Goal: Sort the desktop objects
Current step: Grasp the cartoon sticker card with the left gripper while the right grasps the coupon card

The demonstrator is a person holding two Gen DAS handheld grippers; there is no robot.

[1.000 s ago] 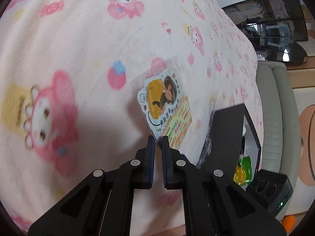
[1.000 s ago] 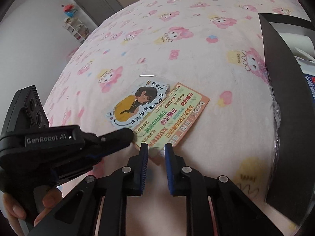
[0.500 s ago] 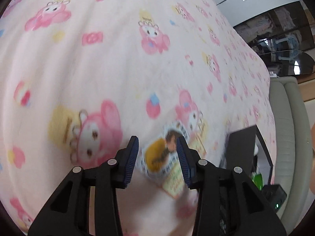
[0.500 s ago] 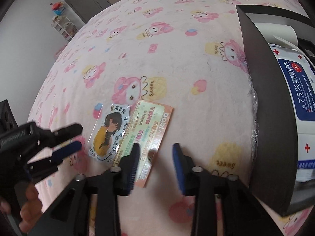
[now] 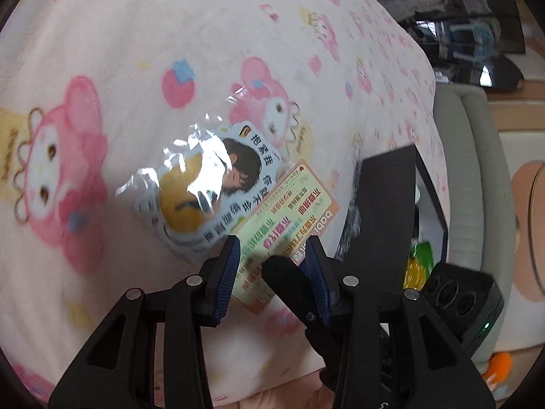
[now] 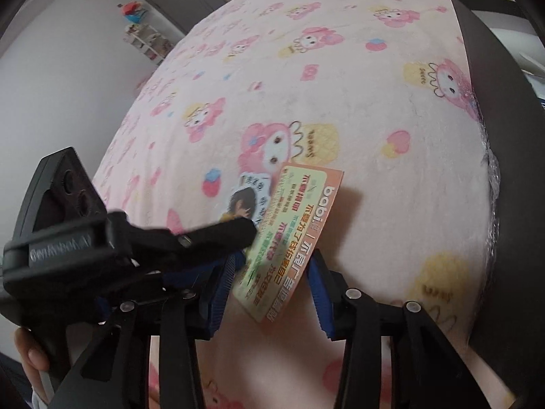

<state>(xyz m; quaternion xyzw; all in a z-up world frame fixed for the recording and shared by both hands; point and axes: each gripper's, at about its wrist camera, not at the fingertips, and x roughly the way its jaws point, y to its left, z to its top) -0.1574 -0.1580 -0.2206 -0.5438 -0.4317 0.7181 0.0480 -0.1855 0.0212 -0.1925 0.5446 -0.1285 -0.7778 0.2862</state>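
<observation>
- Since a second ago both pairs of tongs have spread apart from nearly closed, and the orange-bordered, pale green printed paper card [image 6: 293, 238] that lay flat on the cloth now stands tilted up on one long edge between the right gripper [image 6: 272, 279] fingers.
- The card's lower end sits in the gap between the right gripper's blue-ribbed pads [image 6: 318, 289]; the jaws are part-way apart and closing. Whether the pads press the card cannot be told.
- In the left wrist view the same card [image 5: 289, 225] lies partly over the round cartoon sticker in a clear crinkled plastic sleeve [image 5: 204, 191], which rests on the cloth just to the card's left.
- The left gripper [image 5: 272, 255] hovers with its jaws moderately apart over the card's near end. One black finger of the right gripper crosses just before its right pad.
- From the right wrist view, the left gripper's black finger [image 6: 218, 235] reaches to the card's left edge, over the sticker; whether it touches is unclear.
- A person's hand [image 6: 32, 351] grips the left tool's handle at lower left.
- Everything rests on a pink fleece blanket printed with pink rabbit characters [image 6: 340, 102].
- A black open-topped box [image 6: 504, 136] stands at the blanket's right side, near the card but apart from it.
</observation>
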